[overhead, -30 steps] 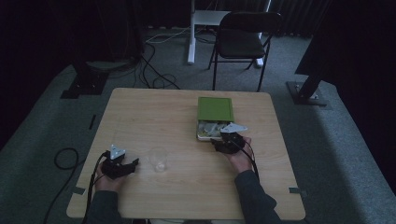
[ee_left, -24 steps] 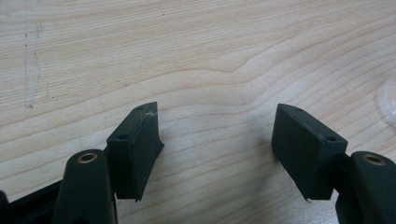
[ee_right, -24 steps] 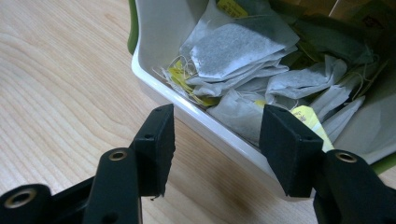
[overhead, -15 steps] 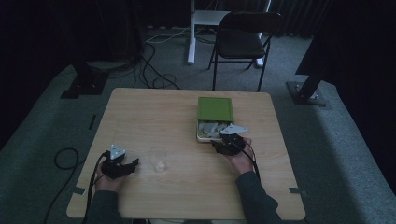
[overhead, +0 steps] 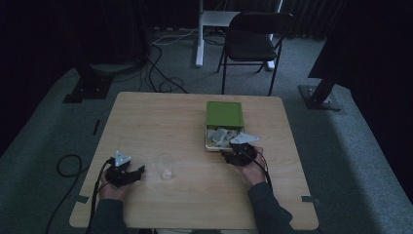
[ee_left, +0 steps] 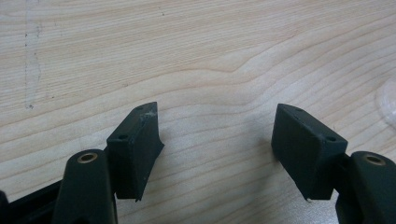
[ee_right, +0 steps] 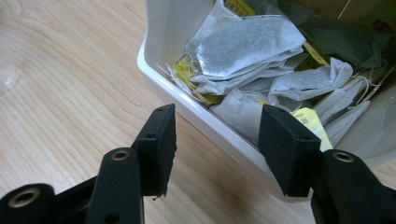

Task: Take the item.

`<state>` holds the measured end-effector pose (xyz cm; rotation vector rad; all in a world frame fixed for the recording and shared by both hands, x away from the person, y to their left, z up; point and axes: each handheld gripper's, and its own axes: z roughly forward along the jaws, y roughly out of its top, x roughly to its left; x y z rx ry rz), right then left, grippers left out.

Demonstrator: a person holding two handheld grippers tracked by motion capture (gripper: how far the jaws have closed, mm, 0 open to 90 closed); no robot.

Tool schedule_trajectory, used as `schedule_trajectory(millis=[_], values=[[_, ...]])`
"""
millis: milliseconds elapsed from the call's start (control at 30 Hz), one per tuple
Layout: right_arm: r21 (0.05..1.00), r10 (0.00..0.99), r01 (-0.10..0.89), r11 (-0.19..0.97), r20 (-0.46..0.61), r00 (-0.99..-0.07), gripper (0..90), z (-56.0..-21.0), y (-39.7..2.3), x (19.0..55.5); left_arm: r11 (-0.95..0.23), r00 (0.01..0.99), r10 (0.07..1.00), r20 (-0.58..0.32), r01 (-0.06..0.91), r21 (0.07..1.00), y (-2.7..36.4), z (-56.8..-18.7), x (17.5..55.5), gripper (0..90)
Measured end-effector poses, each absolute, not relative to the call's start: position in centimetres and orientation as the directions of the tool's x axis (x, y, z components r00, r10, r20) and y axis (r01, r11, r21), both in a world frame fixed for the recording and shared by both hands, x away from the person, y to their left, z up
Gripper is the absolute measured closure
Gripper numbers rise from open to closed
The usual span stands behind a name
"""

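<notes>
my right gripper (ee_right: 212,149) hangs half open, empty, over the white box's rim (ee_right: 196,112) of paper tea bags (ee_right: 247,44); my left gripper (ee_left: 217,140) gapes wide over bare wooden table (ee_left: 187,46).

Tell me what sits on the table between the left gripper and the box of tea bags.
In the high view, a clear plastic cup stands on the table between the left gripper and the box of tea bags; otherwise bare wood.

Beyond my table (overhead: 160,117): black folding chair (overhead: 253,41), white stand (overhead: 207,22) beside it, cables (overhead: 160,80) snaking over grey carpet (overhead: 350,161), dark post bases (overhead: 83,90) left and right.
</notes>
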<state>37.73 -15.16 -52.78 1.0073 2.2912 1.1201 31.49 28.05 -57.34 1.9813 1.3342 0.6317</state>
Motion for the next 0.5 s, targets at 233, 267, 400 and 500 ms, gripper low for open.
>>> schedule_trajectory(millis=[233,267,400,500], values=[[0.796,0.739,0.422,0.433,-0.046,-0.672,47.6,-52.7,-15.3,37.1,-0.263,0.363,0.931,0.030,0.613,0.745,28.0,-57.3,31.5,33.5],[0.795,0.737,0.424,0.434,-0.044,-0.674,47.7,-52.7,-15.3,37.1,-0.263,0.363,0.931,0.030,0.613,0.745,28.0,-57.3,31.5,33.5],[0.793,0.728,0.420,0.440,-0.042,-0.684,47.4,-52.7,-15.5,36.6,-0.263,0.363,0.931,0.030,0.613,0.745,28.0,-57.3,31.5,33.5],[0.794,0.724,0.416,0.444,-0.044,-0.688,47.4,-52.7,-15.6,36.3,-0.263,0.363,0.931,0.030,0.613,0.745,28.0,-57.3,31.5,33.5]])
